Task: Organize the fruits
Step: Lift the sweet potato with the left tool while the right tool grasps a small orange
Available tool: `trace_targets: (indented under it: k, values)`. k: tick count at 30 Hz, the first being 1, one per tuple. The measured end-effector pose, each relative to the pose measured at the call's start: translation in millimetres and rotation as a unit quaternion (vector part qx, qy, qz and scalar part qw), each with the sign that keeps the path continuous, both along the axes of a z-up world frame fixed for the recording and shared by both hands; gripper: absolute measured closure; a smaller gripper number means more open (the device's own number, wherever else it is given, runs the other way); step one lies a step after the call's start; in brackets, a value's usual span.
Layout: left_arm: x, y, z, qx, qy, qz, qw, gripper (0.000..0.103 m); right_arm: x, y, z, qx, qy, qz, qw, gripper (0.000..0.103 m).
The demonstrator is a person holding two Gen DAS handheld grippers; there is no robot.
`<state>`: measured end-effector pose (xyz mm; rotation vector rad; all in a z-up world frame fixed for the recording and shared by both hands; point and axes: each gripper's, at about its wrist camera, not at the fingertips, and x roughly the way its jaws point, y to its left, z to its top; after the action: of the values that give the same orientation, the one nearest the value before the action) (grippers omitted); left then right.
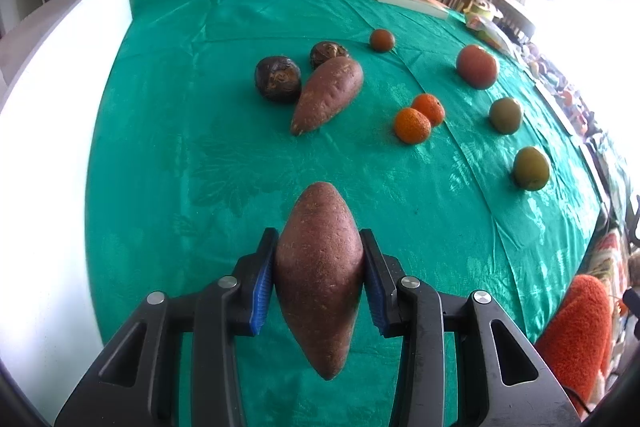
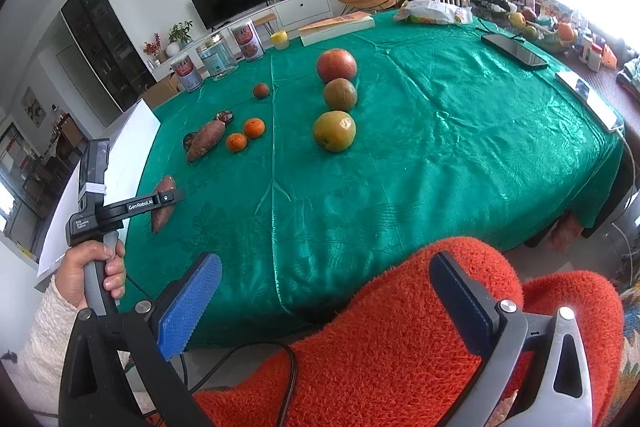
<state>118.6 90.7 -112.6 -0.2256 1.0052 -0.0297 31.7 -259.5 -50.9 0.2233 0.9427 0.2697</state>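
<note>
Right now the left gripper (image 1: 319, 279) is clamping a sweet potato (image 1: 320, 279) across its fat middle, blue pads (image 1: 262, 291) pressing on both flanks, tuber's long axis running along the fingers and one tip sticking out past them over the green tablecloth (image 1: 200, 147). From the right wrist view it is looking lifted clear of the cloth, near the table's left edge. Main risk, as I'm judging it: the grip is sitting on a tapered, rounded body, so any tilt or quick swing could be letting it squirt forward or pivot between the pads; a drop here is landing close to the edge. Second risk: destination is likely beside the other sweet potato (image 1: 328, 93), which is touching or nearly touching two dark round fruits (image 1: 278, 79), with two small oranges (image 1: 414, 125) near it, so a sloppy set-down is knocking or rolling neighbours. Round fruit rolls easily on this slick cloth. Pose: left gripper is pointing steeply down and forward at the table, a hand (image 2: 94, 273) wrapping the handle, pale sleeve (image 2: 44, 331) behind it. Right gripper (image 2: 324, 311) is standing wide with nothing between its fingers, hanging off the near table edge above an orange fuzzy garment (image 2: 400, 347), well apart from the three large fruits (image 2: 334, 131) lined up mid-table.
</note>
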Motion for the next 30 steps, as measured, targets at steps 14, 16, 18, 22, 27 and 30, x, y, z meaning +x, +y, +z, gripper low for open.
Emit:
trace_targets:
  k: [14, 16, 18, 22, 27, 30]
  values:
    - [-28, -1, 16, -0.021, -0.026, -0.003, 0.9995, 0.063, 181, 90, 1, 0.017, 0.075, 0.140, 0.987, 0.054]
    - [-32, -1, 18, -0.023, -0.027, -0.002, 0.9994, 0.063, 206, 119, -15, 0.017, 0.100, 0.150, 0.983, 0.054]
    - [-35, 0, 20, -0.025, -0.029, 0.000, 0.9993, 0.063, 231, 140, -33, 0.021, 0.130, 0.144, 0.981, 0.054]
    - [-41, 3, 25, -0.027, -0.033, 0.003, 0.9991, 0.063, 267, 164, -61, 0.023, 0.180, 0.119, 0.976, 0.056]
    - [-42, 4, 25, -0.027, -0.036, 0.003, 0.9990, 0.063, 285, 183, -75, -0.025, 0.188, 0.111, 0.976, 0.059]
    - [-39, 3, 23, -0.028, -0.033, 0.001, 0.9991, 0.063, 287, 187, -82, -0.035, 0.196, 0.108, 0.974, 0.069]
